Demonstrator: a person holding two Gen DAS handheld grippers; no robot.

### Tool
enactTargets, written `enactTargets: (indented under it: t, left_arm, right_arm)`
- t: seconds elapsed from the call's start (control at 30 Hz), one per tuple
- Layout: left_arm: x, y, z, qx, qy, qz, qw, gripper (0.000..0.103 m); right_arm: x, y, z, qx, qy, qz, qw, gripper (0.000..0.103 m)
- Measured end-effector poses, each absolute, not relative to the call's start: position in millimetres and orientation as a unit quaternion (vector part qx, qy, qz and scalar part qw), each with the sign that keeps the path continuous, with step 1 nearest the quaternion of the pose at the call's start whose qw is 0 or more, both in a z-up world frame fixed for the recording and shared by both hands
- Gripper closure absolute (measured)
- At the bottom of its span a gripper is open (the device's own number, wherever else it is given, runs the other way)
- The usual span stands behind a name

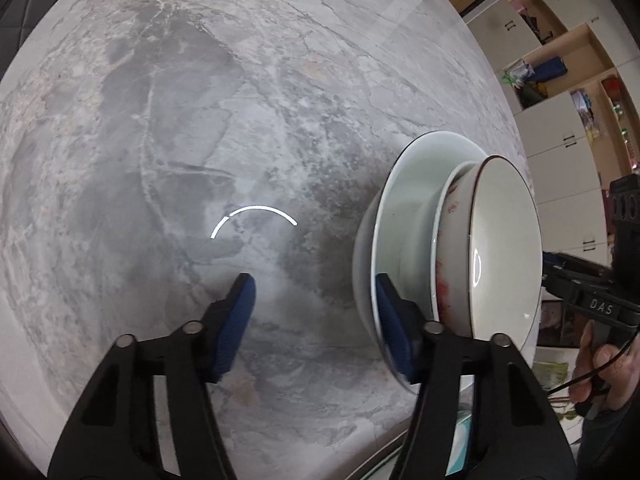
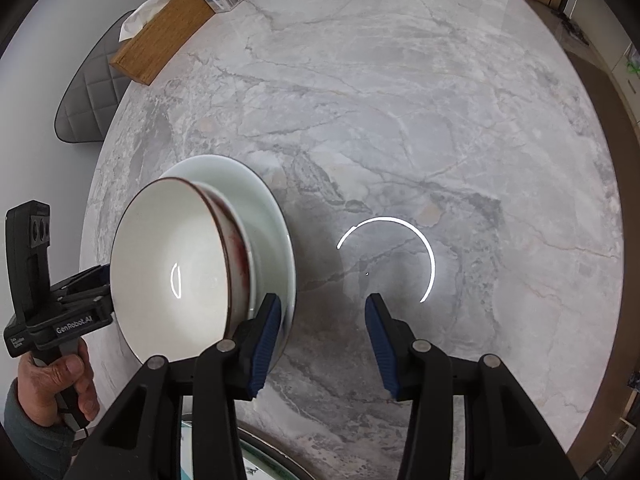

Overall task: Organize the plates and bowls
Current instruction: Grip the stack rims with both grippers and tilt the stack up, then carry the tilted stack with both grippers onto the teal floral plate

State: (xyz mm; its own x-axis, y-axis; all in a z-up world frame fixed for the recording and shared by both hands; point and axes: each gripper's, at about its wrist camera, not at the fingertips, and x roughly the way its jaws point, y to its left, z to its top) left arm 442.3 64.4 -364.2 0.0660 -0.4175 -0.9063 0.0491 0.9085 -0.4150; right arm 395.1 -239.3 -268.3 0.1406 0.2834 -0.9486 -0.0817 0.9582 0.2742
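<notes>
Marble table [image 2: 400, 120] bears stacked dishes [image 2: 208, 248]; both grippers [image 1: 316, 320] [image 2: 320, 336] open, gripping nothing.

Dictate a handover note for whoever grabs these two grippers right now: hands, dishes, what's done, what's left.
Left gripper: open, nothing between its fingers, right finger at the white plate's rim.
Right gripper: open, empty, left finger at the opposite rim.
Dishes: brown-rimmed bowl nested in a white bowl, both on the white plate, on the marble table.
Done: the three are stacked.
Left: probably gripping the plate from both sides to move the stack; no destination is visible.
</notes>
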Motion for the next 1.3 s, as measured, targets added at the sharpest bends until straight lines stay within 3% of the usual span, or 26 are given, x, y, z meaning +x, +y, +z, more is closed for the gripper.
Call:
enactTargets:
  t: [0.33, 0.9, 0.97, 1.03, 1.1, 1.23, 1.3]
  left_arm:
    - [440.8, 56.2, -368.9, -0.153, 0.653, -0.147, 0.727, 0.048]
    - [429.4, 48.8, -362.7, -0.105, 0.643, -0.167, 0.740, 0.048]
    - [428.5, 47.4, -363.3, -0.100, 0.641, -0.167, 0.742, 0.048]
    - [428.0, 42.8, -363.2, -0.101, 0.639, -0.173, 0.743, 0.053]
    - [431.2, 42.0, -364.5, -0.120, 0.642, -0.186, 0.734, 0.070]
    - [431.9, 24.3, -367.6, -0.108, 0.653, -0.199, 0.723, 0.086]
    - [432.0, 16.1, -365.8, -0.093, 0.657, -0.196, 0.722, 0.089]
  right_arm:
    - [397.2, -255.6, -277.7, 0.159, 0.646, 0.142, 0.733, 0.070]
    - [391.4, -257.0, -287.8, 0.191, 0.652, 0.147, 0.719, 0.067]
    - [395.1, -255.7, -296.1, 0.201, 0.655, 0.149, 0.713, 0.073]
    - [398.3, -252.0, -302.3, 0.212, 0.653, 0.161, 0.709, 0.080]
    - [398.7, -245.8, -302.2, 0.206, 0.647, 0.173, 0.714, 0.088]
    - [396.9, -235.5, -296.6, 0.164, 0.641, 0.174, 0.729, 0.089]
    - [397.3, -235.9, -296.0, 0.162, 0.639, 0.173, 0.732, 0.090]
